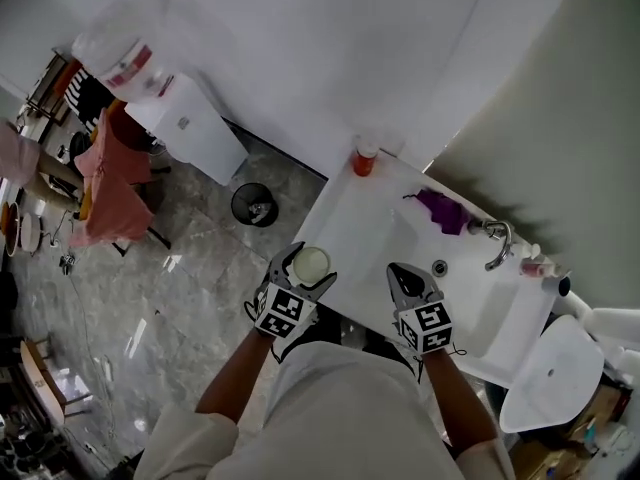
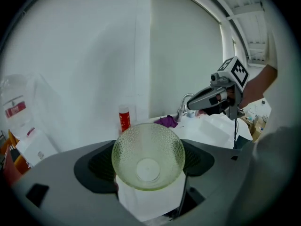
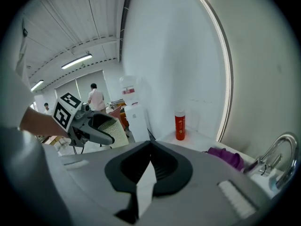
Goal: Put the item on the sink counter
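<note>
My left claw (image 1: 300, 270) clamps the pebbled glass bowl (image 2: 148, 157) at three and nine o'clock. It is likely stiff, slick and breakable. My right claw (image 3: 149, 149) is closed and empty.

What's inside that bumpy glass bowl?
Nothing I can see. The glass bowl in the left gripper looks empty, with only its clear flat bottom showing. Its whole inside faces the camera, uncovered.
</note>
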Demonstrator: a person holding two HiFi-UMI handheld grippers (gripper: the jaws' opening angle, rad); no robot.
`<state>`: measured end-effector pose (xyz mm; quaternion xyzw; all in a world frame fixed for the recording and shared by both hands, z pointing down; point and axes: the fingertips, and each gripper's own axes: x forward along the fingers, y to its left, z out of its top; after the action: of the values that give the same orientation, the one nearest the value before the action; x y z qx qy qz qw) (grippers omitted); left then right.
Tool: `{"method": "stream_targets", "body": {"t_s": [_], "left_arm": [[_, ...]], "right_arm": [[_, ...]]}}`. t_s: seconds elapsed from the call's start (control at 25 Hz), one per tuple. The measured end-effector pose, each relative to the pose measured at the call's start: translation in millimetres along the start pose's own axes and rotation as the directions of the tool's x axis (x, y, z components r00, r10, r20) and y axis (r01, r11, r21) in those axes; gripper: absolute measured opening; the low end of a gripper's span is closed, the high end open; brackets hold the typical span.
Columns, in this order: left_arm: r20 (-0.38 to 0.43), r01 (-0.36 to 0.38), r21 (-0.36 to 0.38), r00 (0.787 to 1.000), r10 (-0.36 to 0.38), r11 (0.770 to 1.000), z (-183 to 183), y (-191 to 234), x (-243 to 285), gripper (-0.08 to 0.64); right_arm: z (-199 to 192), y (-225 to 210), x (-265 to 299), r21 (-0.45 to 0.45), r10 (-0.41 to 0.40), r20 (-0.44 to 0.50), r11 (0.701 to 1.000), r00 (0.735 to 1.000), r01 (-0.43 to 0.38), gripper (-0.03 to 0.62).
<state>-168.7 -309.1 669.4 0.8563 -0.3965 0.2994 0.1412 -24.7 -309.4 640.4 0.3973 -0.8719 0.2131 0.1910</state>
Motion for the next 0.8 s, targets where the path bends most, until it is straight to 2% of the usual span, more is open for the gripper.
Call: {"method": "stream_targets", "body": {"t_s": [0.16, 0.52, 0.8], "left_arm": [[-0.032, 0.057, 0.056, 0.998, -0.055, 0.997, -19, 7, 21, 0.394], [-0.098, 0.125, 0.172, 0.989, -0.11, 0.977, -43, 22, 97, 0.394], [-0.131, 0.14, 0.183, 0.984, -0.117, 0.973, -58, 35, 146, 0.394]], "right_arm": [[-9, 8, 2, 0.036, -0.057, -0.012, 0.998, 0.998, 0.057, 0.011], [-40, -5, 12, 0.114, -0.14, -0.057, 0.983, 0.988, 0.146, 0.011], [-49, -15, 13, 0.169, -0.197, -0.068, 0.964, 0.978, 0.206, 0.011]]}}
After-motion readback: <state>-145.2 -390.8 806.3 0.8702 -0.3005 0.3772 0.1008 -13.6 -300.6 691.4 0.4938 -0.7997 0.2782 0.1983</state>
